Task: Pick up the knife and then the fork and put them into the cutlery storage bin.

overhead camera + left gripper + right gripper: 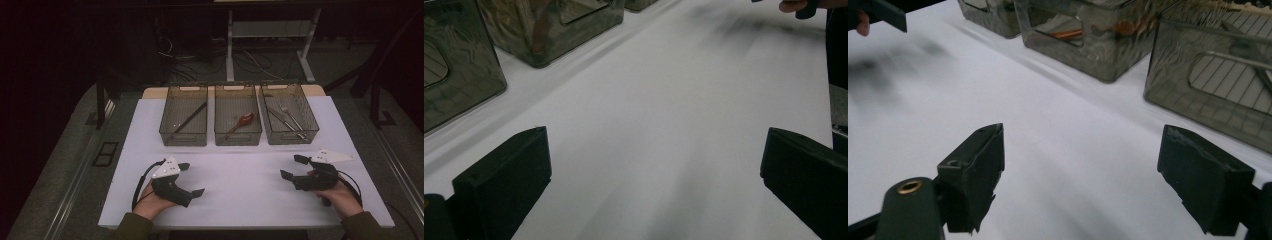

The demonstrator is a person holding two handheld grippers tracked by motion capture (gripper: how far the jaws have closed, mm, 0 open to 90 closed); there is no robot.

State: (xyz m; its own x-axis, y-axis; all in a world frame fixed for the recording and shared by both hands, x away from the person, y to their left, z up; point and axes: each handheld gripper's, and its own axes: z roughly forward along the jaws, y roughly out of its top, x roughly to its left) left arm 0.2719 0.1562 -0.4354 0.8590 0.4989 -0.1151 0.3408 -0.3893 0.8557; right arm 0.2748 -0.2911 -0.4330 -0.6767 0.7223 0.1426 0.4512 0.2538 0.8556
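High view: a white table top [240, 185] carries three translucent bins in a row at its far side. The left bin [183, 116] holds a dark stick-like utensil, the middle bin [238, 116] a reddish-brown spoon [243, 120], and the right bin [289, 115] metal cutlery [287, 117]. Each kind has its own bin, which points to a sorting layout. The left gripper [192, 179] rests low at the near left, the right gripper [291, 167] at the near right. Both point inward across the bare near strip, well apart from the bins and from each other.

Left gripper view: the two black jaws stand wide apart with only white surface between them, so nothing is gripped. Two bins sit at the upper left, the nearer one [459, 65] cut off by the frame edge. Part of the other hand appears at the far upper right.

Right gripper view: the jaws are likewise spread wide and empty above the table. The middle bin [1088, 40] lies ahead with the spoon [1073, 34] visible through its wall, and the right bin [1218, 85] stands just beside it. Judged from this, the right gripper faces the bins for a reach, and the spoon is the likeliest target.
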